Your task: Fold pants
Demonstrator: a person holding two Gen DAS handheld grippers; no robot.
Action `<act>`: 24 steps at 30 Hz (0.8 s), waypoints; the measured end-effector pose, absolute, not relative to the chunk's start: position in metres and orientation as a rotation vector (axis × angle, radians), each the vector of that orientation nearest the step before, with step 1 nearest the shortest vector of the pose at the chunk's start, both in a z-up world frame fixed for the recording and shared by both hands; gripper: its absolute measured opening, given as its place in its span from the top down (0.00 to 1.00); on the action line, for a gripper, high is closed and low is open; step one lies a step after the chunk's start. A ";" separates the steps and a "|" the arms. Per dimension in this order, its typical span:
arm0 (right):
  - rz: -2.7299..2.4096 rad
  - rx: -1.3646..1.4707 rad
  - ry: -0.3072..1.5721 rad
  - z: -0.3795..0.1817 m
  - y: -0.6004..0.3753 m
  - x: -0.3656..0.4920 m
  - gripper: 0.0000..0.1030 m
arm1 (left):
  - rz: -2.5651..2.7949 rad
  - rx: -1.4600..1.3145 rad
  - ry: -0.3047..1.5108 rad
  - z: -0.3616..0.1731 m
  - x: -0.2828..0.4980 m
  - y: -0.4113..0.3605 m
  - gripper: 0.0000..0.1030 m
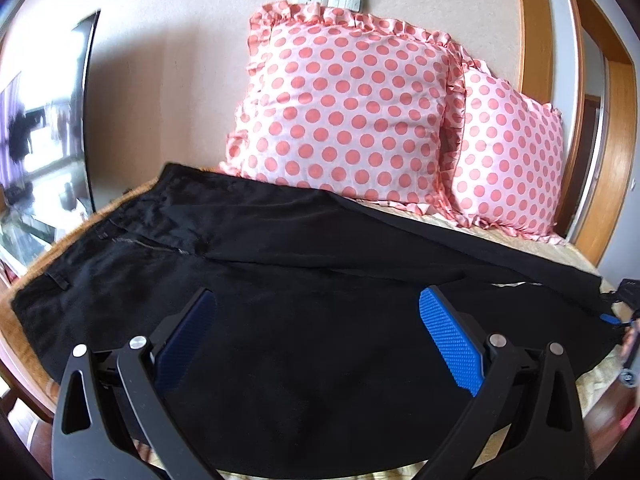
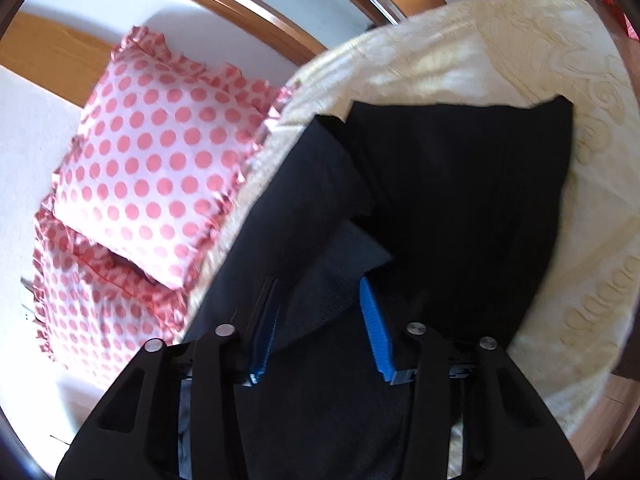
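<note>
Black pants (image 1: 280, 248) lie spread across the bed, waistband at the left and legs running right. My left gripper (image 1: 316, 304) is open, its blue pads (image 1: 452, 344) wide apart just above the fabric near the seat. In the right wrist view the pant legs (image 2: 460, 184) lie partly folded over each other on the cream bedspread. My right gripper (image 2: 320, 292) is open, with a grey flap of the pants between its blue pads, not pinched. The right gripper also shows at the left wrist view's right edge (image 1: 624, 320).
Two pink polka-dot pillows (image 1: 344, 104) (image 2: 160, 160) lean against the wall behind the pants. The cream bedspread (image 2: 460, 60) extends past the leg ends. A wooden door frame (image 1: 536, 20) stands at the right, and a wooden bed edge (image 1: 24, 364) runs along the left.
</note>
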State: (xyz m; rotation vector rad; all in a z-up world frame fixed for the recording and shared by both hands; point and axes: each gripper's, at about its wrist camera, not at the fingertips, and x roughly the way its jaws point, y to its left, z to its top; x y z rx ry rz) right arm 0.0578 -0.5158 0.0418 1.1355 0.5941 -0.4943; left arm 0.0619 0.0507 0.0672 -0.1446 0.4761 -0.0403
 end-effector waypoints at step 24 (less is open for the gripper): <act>-0.410 1.221 0.512 0.029 -0.515 0.072 0.99 | -0.078 -0.265 0.525 0.063 0.073 0.070 0.02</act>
